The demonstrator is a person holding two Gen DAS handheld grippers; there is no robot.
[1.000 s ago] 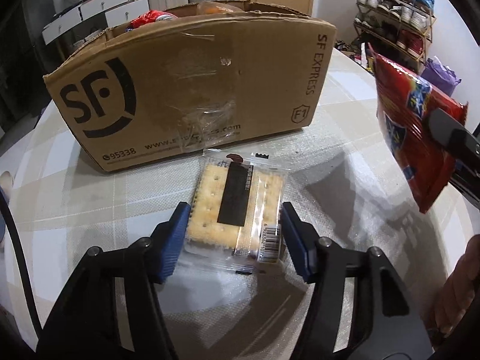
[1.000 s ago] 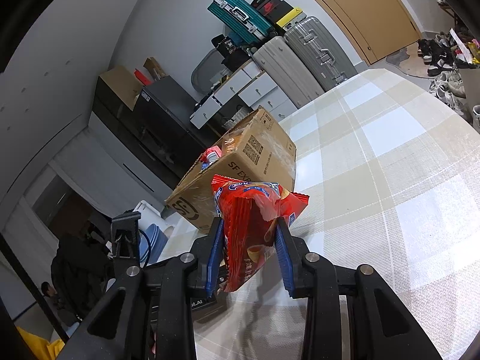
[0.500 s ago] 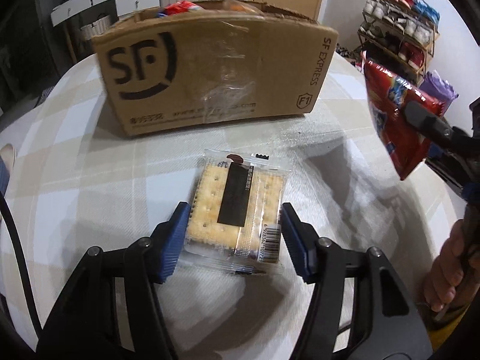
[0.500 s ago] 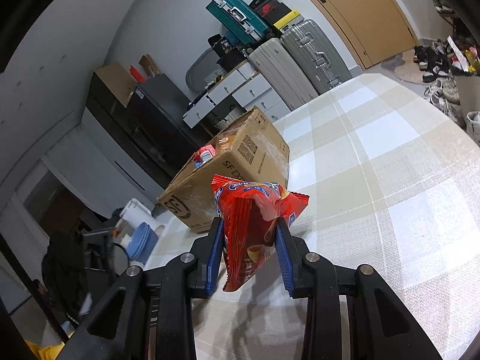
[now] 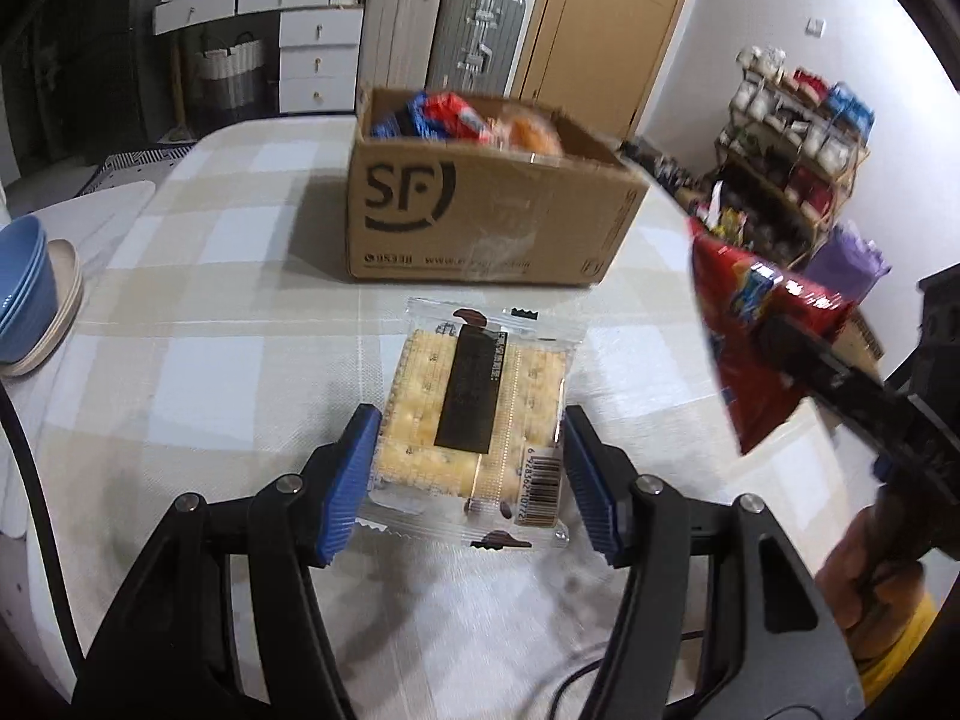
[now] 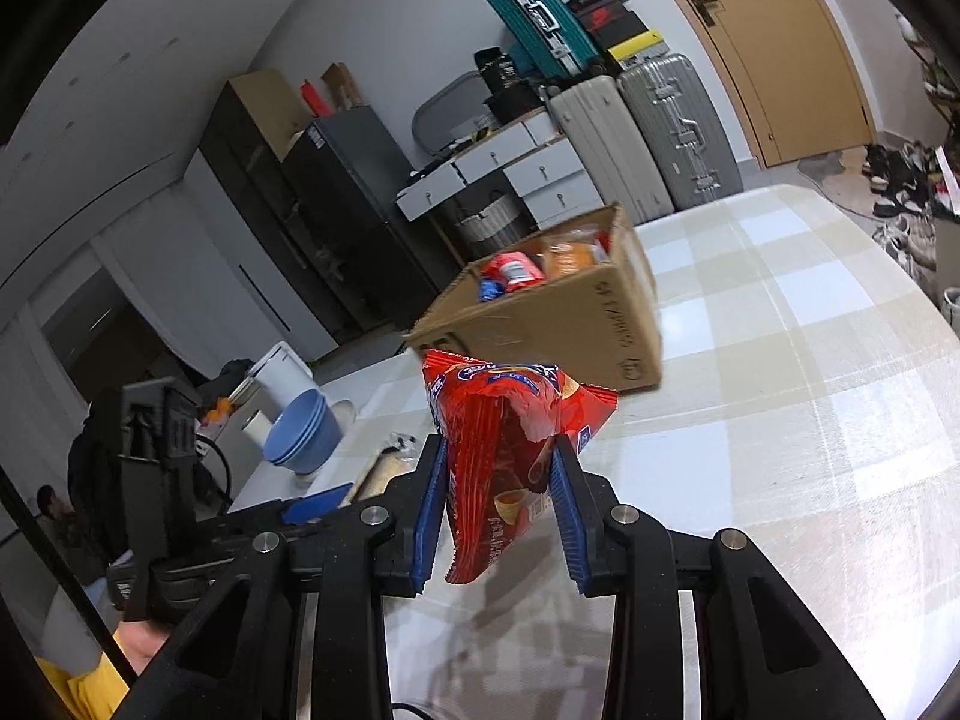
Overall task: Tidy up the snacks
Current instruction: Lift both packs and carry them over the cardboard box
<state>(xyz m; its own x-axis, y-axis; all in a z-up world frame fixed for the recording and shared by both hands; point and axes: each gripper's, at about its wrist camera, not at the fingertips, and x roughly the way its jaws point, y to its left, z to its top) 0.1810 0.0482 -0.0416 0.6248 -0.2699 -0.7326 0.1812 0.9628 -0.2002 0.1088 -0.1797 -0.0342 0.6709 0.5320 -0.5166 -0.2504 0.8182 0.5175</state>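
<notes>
- The left gripper was clamped across the width of a cracker packet, its blue ribbed pads pressing the two long sides; the packet was held flat above the checked tablecloth, well short of the cardboard box.
- The right gripper was closed on a red chip bag, which hung upright between the pads, clear of the table and near the box's front corner.
- Risk, judged: the clear film of the cracker packet looked slick and its sealed ends overhung the pads; the packet could slide out or tip if the grip loosened, and a harder squeeze would probably crack the brittle crackers.
- Risk, judged: the chip bag was soft, crinkled foil, pinched low; it could swing or slip, and its contents could be crushed.
- Risk, judged: both hands appeared headed for one open box already holding several snacks, so the grippers could collide over its rim or nudge the light carton.
- Materials: stiff corrugated card with printed logo and glossy tape; woven cloth; square, dimpled crackers under a dark label; stacked blue bowls at the table's left edge.
</notes>
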